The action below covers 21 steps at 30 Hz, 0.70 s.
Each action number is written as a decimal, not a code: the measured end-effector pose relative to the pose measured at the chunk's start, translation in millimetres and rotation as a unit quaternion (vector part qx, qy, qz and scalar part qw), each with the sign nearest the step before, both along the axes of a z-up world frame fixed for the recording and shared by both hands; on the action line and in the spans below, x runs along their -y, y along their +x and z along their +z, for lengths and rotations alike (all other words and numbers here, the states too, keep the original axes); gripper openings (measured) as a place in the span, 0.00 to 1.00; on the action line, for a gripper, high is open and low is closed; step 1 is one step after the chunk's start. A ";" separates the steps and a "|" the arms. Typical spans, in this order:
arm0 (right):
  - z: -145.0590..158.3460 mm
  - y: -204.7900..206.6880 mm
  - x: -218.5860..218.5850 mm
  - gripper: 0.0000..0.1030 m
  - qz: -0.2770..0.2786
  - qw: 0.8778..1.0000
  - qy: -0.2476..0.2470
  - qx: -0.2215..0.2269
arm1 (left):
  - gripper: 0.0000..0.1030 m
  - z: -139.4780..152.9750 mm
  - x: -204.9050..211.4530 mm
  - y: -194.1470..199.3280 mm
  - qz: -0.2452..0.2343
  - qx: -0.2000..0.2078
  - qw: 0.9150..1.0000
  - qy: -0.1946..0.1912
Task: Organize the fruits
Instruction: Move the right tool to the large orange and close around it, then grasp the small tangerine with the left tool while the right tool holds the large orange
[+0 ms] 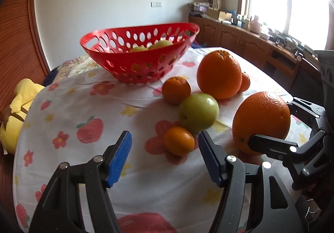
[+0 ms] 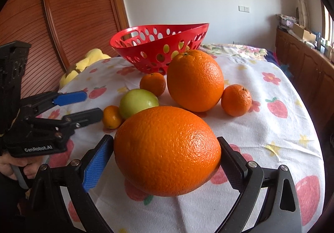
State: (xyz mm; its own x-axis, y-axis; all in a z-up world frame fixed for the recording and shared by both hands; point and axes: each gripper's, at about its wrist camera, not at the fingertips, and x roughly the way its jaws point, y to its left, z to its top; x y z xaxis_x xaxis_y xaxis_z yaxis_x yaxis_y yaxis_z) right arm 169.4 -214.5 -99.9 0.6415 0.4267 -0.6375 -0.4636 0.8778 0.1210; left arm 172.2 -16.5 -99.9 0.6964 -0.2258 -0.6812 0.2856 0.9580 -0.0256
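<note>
My right gripper (image 2: 167, 162) is shut on a large orange (image 2: 167, 149), held just above the cloth; the same orange shows in the left wrist view (image 1: 262, 120). My left gripper (image 1: 165, 155) is open and empty, its blue pads either side of a small mandarin (image 1: 179, 140). A green apple (image 1: 198, 112) lies just behind the mandarin. A second large orange (image 1: 219, 74) and two more mandarins (image 1: 176, 90) (image 2: 236, 100) lie further back. A red perforated basket (image 1: 117, 45) at the far side holds green apples.
The table wears a white cloth with fruit and flower prints (image 1: 83, 107). A yellow plush toy (image 1: 18, 107) sits off the table's left edge. Wooden cabinets (image 1: 250, 41) with clutter run under the window on the right. A wooden slatted door (image 2: 73, 14) stands behind.
</note>
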 end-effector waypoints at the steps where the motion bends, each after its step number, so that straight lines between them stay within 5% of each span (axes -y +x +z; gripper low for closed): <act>1: 0.0 0.5 0.2 0.95 0.000 1.000 0.000 0.000 | 0.59 -0.4 1.8 1.5 -0.002 -0.003 1.000 0.000; 7: -1.1 -0.4 -2.0 0.95 0.000 1.000 -0.005 0.003 | 0.43 -3.2 12.7 11.1 -0.028 -0.031 0.999 0.003; 17: -1.1 -0.3 -2.3 0.95 0.000 1.000 -0.007 0.005 | 0.43 -11.8 20.9 14.6 -0.028 -0.052 0.998 0.017; 21: -1.1 -0.6 -2.3 0.95 0.000 1.000 -0.007 0.005 | 0.34 -12.3 20.2 10.2 -0.033 -0.053 0.998 0.016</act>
State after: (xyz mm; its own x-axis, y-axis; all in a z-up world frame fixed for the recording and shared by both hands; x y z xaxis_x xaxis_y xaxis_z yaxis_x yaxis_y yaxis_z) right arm 168.8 -212.2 -101.0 0.6482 0.4170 -0.6372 -0.4644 0.8796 0.1032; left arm 182.4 -36.7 -112.2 0.6048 -0.2448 -0.7578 0.3449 0.9382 -0.0278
